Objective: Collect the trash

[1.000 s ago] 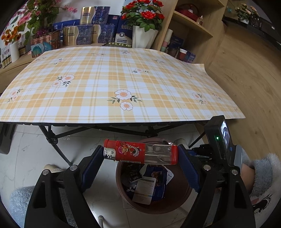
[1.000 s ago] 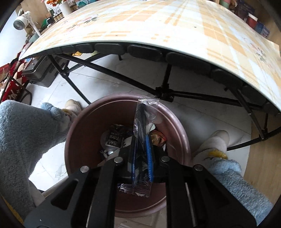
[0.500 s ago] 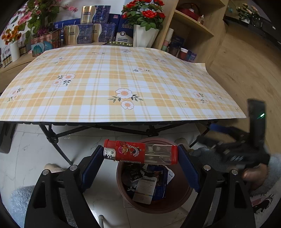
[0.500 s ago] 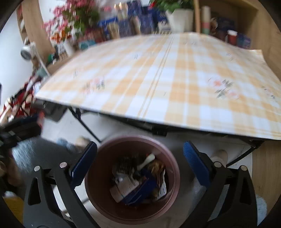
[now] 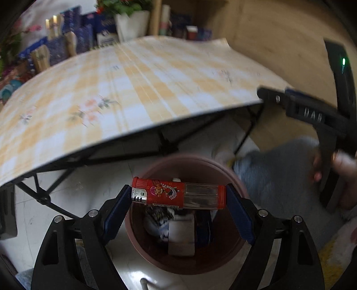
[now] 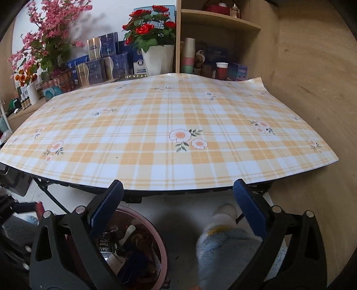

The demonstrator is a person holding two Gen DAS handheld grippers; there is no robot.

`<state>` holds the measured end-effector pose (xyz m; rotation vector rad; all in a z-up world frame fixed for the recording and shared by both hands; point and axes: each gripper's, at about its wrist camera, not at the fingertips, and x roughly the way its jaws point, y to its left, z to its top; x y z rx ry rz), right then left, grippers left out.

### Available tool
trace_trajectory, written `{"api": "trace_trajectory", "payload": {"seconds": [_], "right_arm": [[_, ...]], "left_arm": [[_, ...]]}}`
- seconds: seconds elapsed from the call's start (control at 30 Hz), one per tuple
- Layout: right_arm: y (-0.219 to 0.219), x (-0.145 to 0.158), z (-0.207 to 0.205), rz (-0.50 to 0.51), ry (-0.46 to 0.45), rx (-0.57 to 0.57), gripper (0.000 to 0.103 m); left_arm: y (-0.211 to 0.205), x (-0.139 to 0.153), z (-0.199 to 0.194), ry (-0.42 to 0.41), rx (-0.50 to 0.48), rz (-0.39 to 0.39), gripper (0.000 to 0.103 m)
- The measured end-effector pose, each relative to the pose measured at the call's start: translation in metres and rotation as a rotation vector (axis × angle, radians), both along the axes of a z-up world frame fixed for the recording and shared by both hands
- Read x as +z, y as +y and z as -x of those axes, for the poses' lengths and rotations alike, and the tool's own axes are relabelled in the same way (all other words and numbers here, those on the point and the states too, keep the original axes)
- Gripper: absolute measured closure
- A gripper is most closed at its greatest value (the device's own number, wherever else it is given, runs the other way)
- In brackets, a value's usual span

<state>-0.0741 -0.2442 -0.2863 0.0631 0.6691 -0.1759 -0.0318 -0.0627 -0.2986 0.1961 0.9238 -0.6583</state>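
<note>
- The left gripper (image 5: 178, 197) has its jaws squeezed on a red lighter (image 5: 178, 195), one pad on each end. The lighter lies sideways right above the brown trash bin (image 5: 239, 189).
- Inside the bin, the left view shows wrappers and a white card (image 5: 181, 236) under the lighter.
- The right gripper (image 6: 177, 206) has just let its jaws swing wide apart, with nothing between them.
- In the right view the bin (image 6: 164, 247) sits low on the left, partly hidden by the left finger (image 6: 106, 206). A fuzzy slipper (image 6: 223, 243) is beside it on the floor.
- The left view is blurry. It shows a hand (image 5: 343, 176) holding the other gripper at the right edge.
- Farther off is the desk with its checked cloth (image 6: 178, 138).
- Only the right view shows clearly the red roses in a white pot (image 6: 157, 59), the boxes and the wooden shelf (image 6: 219, 19) behind.
</note>
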Motion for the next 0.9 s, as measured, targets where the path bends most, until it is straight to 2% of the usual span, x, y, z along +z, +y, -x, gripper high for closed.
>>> {"api": "trace_trajectory", "payload": {"seconds": [0.4, 0.47, 0.57, 0.9], "right_arm": [[0.011, -0.006, -0.002, 0.018, 0.023, 0.033, 0.006], [0.011, -0.006, -0.003, 0.013, 0.024, 0.03, 0.006], [0.011, -0.006, -0.003, 0.012, 0.026, 0.03, 0.006], [0.011, -0.007, -0.004, 0.015, 0.034, 0.036, 0.006]], "left_arm": [[0.0, -0.016, -0.006, 0.07, 0.012, -0.034, 0.021], [0.0, -0.016, -0.006, 0.074, 0.006, -0.035, 0.02], [0.0, -0.014, -0.005, 0.062, 0.006, -0.033, 0.011], [0.009, -0.013, -0.011, 0.073, 0.054, -0.017, 0.011]]}}
